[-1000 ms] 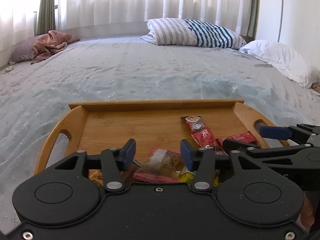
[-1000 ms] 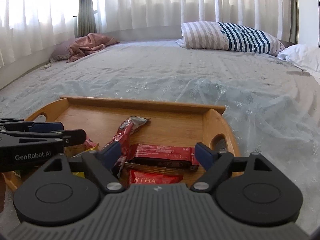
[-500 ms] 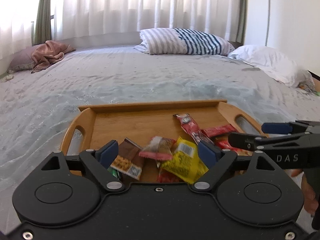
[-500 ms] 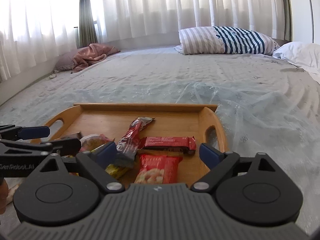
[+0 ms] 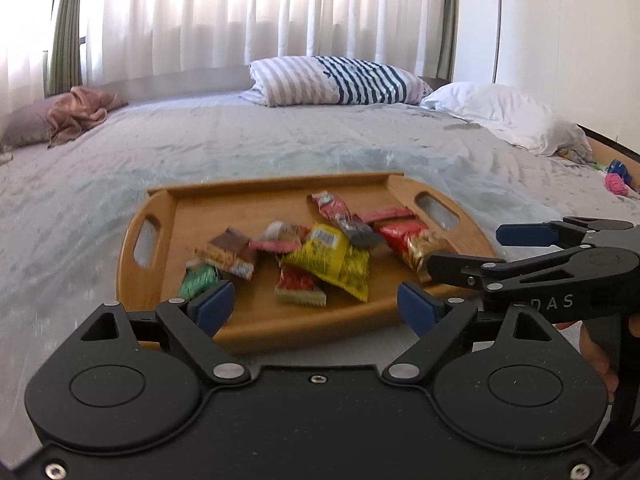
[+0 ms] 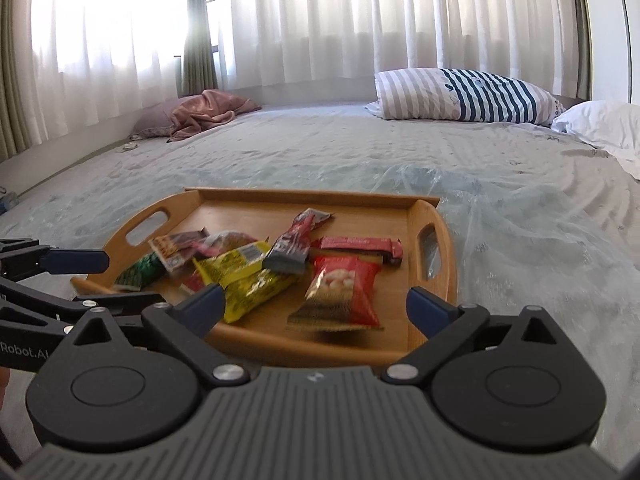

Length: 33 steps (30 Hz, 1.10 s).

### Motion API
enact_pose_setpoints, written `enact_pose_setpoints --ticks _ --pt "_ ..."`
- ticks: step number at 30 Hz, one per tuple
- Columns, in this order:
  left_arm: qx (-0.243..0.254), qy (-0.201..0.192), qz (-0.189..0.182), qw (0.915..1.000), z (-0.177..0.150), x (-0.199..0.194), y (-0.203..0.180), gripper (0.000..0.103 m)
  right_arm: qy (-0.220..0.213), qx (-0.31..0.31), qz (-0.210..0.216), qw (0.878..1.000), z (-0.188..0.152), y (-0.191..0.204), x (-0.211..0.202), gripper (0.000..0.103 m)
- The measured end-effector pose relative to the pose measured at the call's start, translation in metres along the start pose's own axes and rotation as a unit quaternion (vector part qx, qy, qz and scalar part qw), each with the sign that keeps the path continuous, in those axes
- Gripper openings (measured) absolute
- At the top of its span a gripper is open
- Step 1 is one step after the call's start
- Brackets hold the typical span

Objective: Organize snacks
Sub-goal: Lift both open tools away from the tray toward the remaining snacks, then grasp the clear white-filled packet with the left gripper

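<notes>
Left wrist view: left gripper (image 5: 316,306) released, jaws just opened wider, nothing between the pads. Ahead of it, wooden tray (image 5: 256,322) on the grey bedspread (image 5: 240,140). On the tray: yellow packet (image 5: 332,260) straight ahead; green packet (image 5: 198,282) near the left fingertip; brown-and-white bar (image 5: 230,254) beyond that; red peanut packet (image 5: 412,242) ahead right. Right gripper (image 5: 480,254) alongside, at the tray's right edge.

Right wrist view: right gripper (image 6: 314,306) released, jaws just spread wide, empty. Red peanut packet (image 6: 342,292) lies just beyond the gap; yellow packet (image 6: 244,278) ahead of the left fingertip; red bar (image 6: 360,246) farther on. Striped pillow (image 6: 464,96) far ahead right.
</notes>
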<state>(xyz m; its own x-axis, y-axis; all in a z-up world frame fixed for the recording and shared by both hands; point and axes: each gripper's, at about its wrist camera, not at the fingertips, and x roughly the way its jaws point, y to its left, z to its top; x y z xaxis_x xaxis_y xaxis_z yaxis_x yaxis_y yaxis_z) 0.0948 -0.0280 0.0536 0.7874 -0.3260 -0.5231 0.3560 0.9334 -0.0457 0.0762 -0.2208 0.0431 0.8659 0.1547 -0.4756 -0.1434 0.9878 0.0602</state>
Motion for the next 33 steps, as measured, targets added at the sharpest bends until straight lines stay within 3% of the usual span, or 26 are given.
enact_pose_setpoints --ticks 22,28,33 --pt "-0.009 0.028 -0.022 0.9993 -0.054 -0.046 -0.01 0.09 -0.001 -0.075 -0.001 0.997 -0.061 0.025 -0.05 0.103" --pt "-0.023 0.049 -0.005 0.9985 -0.064 -0.049 -0.012 0.09 0.006 -0.107 -0.001 0.994 -0.074 0.035 -0.056 0.103" --pt "-0.047 0.054 0.003 0.9974 -0.07 -0.046 -0.015 0.079 0.015 -0.098 0.028 0.995 -0.081 0.041 -0.055 0.103"
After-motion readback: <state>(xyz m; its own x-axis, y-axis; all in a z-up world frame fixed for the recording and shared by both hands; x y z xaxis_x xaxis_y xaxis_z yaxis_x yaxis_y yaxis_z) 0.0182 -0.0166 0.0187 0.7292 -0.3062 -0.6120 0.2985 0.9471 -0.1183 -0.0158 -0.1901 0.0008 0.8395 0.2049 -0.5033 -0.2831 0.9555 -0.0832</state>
